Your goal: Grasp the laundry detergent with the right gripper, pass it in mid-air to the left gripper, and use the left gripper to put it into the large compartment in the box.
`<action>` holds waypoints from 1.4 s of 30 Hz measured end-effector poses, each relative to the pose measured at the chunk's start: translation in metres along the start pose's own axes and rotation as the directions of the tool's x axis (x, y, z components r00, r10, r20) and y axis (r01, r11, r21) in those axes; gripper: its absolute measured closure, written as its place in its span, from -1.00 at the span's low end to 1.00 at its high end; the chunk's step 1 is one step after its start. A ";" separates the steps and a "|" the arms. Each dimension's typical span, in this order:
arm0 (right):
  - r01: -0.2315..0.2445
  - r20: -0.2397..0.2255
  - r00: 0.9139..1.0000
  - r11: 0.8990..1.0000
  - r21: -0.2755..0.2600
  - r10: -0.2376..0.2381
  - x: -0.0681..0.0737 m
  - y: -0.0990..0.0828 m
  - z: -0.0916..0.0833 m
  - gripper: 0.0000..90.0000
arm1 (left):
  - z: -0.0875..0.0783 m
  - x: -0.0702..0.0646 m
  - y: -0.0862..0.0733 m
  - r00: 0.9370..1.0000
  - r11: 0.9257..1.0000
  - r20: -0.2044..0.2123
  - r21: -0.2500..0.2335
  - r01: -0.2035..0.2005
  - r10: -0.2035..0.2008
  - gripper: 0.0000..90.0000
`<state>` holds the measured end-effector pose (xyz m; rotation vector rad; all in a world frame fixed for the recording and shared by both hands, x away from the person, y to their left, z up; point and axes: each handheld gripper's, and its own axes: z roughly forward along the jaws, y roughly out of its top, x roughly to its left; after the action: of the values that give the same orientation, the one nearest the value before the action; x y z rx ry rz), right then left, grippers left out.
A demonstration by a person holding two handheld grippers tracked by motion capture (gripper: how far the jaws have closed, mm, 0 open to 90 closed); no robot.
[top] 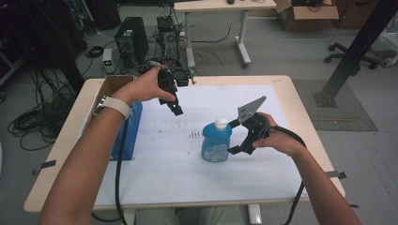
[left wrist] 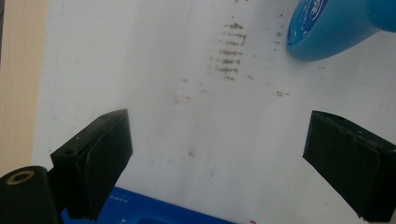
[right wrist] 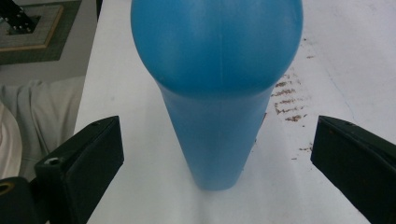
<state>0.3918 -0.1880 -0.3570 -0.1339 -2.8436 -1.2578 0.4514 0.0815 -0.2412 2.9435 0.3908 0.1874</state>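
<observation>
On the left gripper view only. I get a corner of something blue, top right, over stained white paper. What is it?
Observer: An upright blue plastic bottle with a white cap, standing on the white paper sheet that covers the table.
Operator: Is the other gripper on it?
Observer: Not yet. The right gripper faces it with jaws wide open, gaps on both sides of the bottle's body.
Operator: And the blue edge at the bottom of my view?
Observer: A blue rectangular box by the table's left edge, with an open brown cardboard box behind it.
Operator: Where's my gripper relative to the bottle?
Observer: The left gripper is raised above the paper, left of and beyond the bottle, jaws open and empty.
</observation>
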 end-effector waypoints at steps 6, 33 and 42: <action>-0.012 -0.005 1.000 0.999 -0.030 0.012 -0.002 -0.004 0.002 -0.95 | 0.000 0.000 0.000 1.000 1.000 0.001 0.004 -0.001 0.001 -0.81; -0.026 -0.005 1.000 0.996 -0.089 0.026 -0.001 -0.014 0.012 -0.95 | 0.003 0.000 0.001 1.000 1.000 0.000 0.004 0.000 0.000 -0.81; -0.023 0.004 1.000 0.995 -0.098 0.024 0.000 -0.013 0.016 -0.95 | 0.003 0.000 -0.002 1.000 1.000 -0.001 0.003 0.007 -0.007 -0.81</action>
<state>0.3908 -0.1845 -0.3772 -0.1727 -2.7764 -1.3950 0.4517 0.0826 -0.2446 2.9449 0.4017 0.1877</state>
